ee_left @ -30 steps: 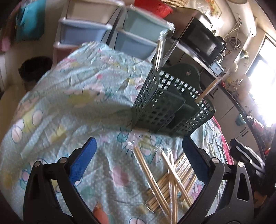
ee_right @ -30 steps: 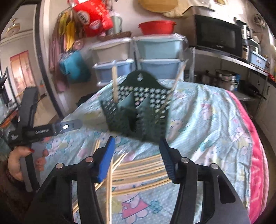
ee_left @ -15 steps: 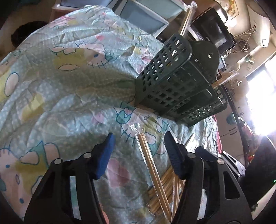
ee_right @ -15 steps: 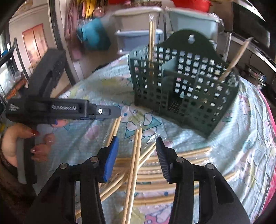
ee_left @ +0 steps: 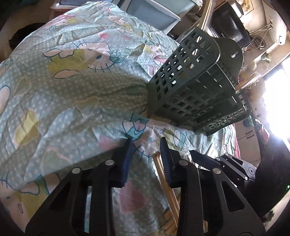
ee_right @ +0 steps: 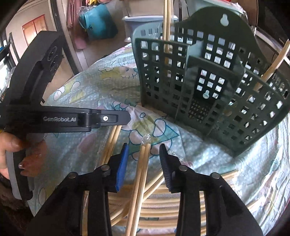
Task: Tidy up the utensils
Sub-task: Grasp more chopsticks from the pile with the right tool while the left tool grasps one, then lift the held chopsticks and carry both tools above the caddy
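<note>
A dark green slotted utensil basket [ee_right: 213, 87] stands on the patterned cloth, with chopsticks upright in its compartments; it also shows in the left wrist view [ee_left: 195, 90]. Several wrapped pairs of wooden chopsticks [ee_right: 163, 197] lie in a pile in front of it. My right gripper [ee_right: 144, 148] is open, low over the cloth, its fingers on either side of one wrapped pair [ee_right: 141, 174]. My left gripper [ee_left: 146, 142] is open, its fingers on either side of the tip of another pair [ee_left: 159, 167]. The left gripper's body [ee_right: 63, 118] shows at left in the right wrist view.
The cloth [ee_left: 68, 94] covers a round table that drops away at the left. Plastic drawers [ee_left: 152, 14] and a microwave [ee_left: 230, 23] stand behind the basket. A bright window [ee_left: 277, 101] is at the right.
Both grippers have come down and forward toward the chopstick pile and narrowed their openings. Each now has a wrapped pair between its fingers. The basket has not moved.
</note>
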